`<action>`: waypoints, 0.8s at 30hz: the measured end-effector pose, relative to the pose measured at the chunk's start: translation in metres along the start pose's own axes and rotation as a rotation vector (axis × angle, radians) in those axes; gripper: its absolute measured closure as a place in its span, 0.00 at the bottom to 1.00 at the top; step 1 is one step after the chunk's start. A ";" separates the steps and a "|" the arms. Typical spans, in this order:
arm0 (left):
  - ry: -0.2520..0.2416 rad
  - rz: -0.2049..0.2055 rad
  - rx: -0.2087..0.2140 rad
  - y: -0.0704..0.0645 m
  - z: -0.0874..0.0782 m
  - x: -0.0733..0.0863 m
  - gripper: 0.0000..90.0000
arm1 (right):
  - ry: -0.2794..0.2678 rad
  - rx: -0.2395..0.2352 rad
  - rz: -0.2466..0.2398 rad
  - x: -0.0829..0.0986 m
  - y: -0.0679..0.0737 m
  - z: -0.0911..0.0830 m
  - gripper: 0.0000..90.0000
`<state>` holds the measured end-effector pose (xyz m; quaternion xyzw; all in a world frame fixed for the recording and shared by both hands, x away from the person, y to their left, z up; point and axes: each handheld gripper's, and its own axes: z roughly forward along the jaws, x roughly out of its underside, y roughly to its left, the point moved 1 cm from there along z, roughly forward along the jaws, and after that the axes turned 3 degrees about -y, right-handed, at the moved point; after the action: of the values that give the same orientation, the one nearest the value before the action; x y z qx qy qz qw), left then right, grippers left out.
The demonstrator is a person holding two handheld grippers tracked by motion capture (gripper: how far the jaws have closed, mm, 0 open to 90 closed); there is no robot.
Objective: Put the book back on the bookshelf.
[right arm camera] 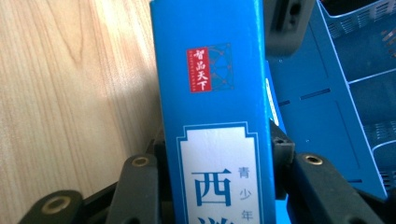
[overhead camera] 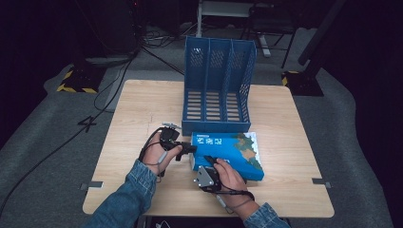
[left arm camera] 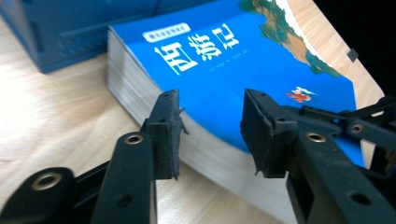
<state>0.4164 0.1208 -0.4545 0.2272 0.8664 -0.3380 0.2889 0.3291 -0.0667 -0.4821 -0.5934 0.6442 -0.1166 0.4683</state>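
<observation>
Blue file rack stands empty; right hand-held gripper clamps the book, left hand-held gripper open.

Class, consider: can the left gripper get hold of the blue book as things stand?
Probably yes: the left gripper is open, its jaws straddling the page edge of the blue book, with nothing between them.

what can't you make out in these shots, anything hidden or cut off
- Book spine title: right gripper view, lower characters cut off by the bottom edge and the right gripper.
- Small cover print under the title: left gripper view, too small.
- Book's near corner: left gripper view, behind the left gripper.
- File rack slot floors: right gripper view, cut off by the right edge.
</observation>
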 end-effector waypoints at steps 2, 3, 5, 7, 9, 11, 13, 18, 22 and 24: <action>-0.013 -0.001 -0.006 0.003 -0.003 0.001 0.63 | -0.004 -0.018 0.015 -0.001 -0.007 -0.002 0.67; -0.026 -0.005 -0.010 0.004 -0.005 0.001 0.62 | -0.006 -0.027 0.036 -0.001 -0.012 -0.004 0.67; -0.051 -0.015 -0.017 0.008 -0.010 0.001 0.62 | -0.016 -0.053 0.071 -0.001 -0.022 -0.007 0.67; -0.047 -0.037 -0.021 0.012 -0.015 0.002 0.64 | -0.021 -0.064 0.108 -0.002 -0.031 -0.012 0.67; -0.055 -0.045 -0.044 0.017 -0.019 0.004 0.64 | -0.017 -0.074 0.145 -0.003 -0.040 -0.018 0.68; -0.054 -0.044 -0.064 0.022 -0.020 0.006 0.64 | -0.009 -0.085 0.160 -0.004 -0.044 -0.021 0.68; -0.051 -0.049 -0.086 0.028 -0.021 0.009 0.64 | -0.012 -0.112 0.194 -0.006 -0.054 -0.028 0.68; -0.026 -0.054 -0.157 0.047 -0.021 0.017 0.64 | -0.043 -0.151 0.287 -0.010 -0.075 -0.041 0.68; -0.001 -0.024 -0.205 0.058 -0.020 0.023 0.62 | -0.087 -0.177 0.386 -0.010 -0.092 -0.051 0.68; -0.002 -0.008 -0.225 0.060 -0.020 0.025 0.59 | -0.105 -0.183 0.424 -0.009 -0.100 -0.056 0.68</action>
<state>0.4266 0.1806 -0.4860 0.1897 0.8994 -0.2401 0.3121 0.3523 -0.1084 -0.3772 -0.4898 0.7371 0.0744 0.4595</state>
